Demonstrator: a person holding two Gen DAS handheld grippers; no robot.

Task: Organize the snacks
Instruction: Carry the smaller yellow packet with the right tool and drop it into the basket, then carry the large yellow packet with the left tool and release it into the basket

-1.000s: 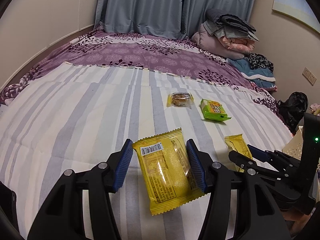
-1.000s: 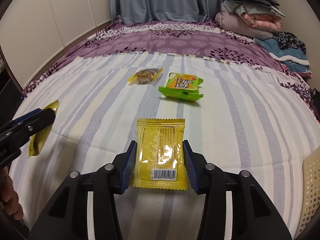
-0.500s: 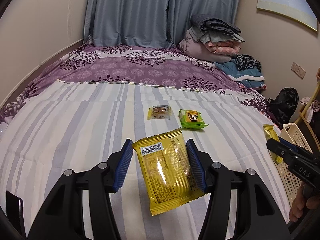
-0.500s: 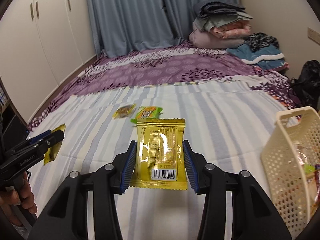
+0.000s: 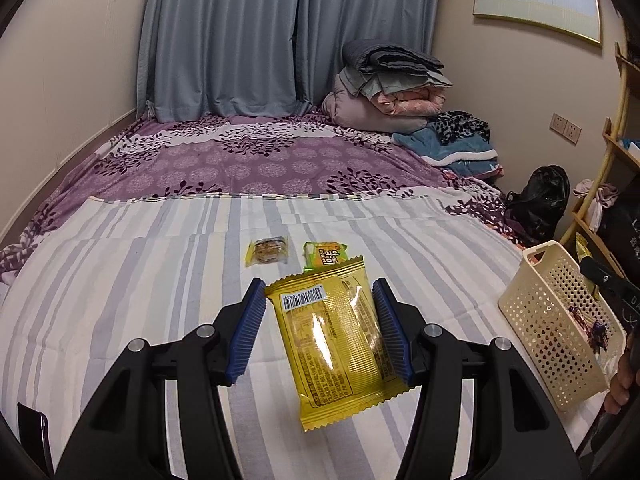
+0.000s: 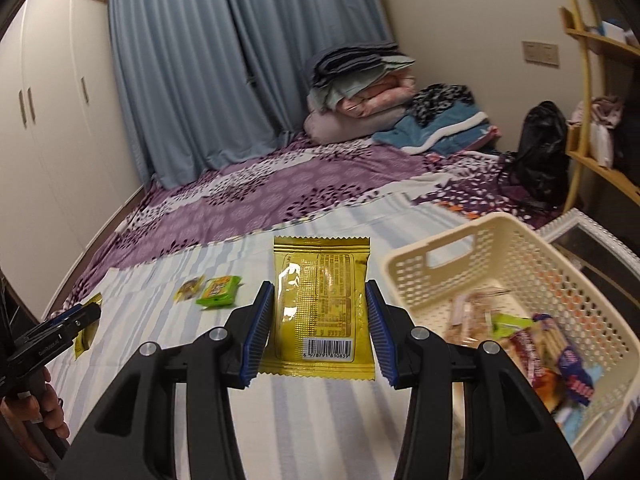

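Note:
My left gripper (image 5: 318,330) is shut on a yellow snack packet (image 5: 334,340), which hangs tilted above the striped bedspread (image 5: 120,280). A second yellow packet (image 6: 322,304) stands upright between the blue pads of my right gripper (image 6: 320,330), shut on it, just left of the cream perforated basket (image 6: 432,258). Several wrapped snacks lie in that basket. A clear-wrapped brown snack (image 5: 267,250) and a green packet (image 5: 325,254) rest side by side on the bed ahead. In the right wrist view the left gripper (image 6: 60,330) shows at the far left with its yellow packet (image 6: 86,334).
Folded quilts (image 5: 388,92) and a blue towel (image 5: 452,148) pile up at the bed's far right corner. A black bag (image 5: 538,196) and a wooden shelf (image 6: 596,120) stand beside the bed. Curtains (image 5: 256,36) hang behind. White wardrobes (image 6: 52,120) line the left wall.
Both grippers rose with their yellow packets held. The right one swung right, so the basket came into its view. The two snacks on the bed now look farther away.

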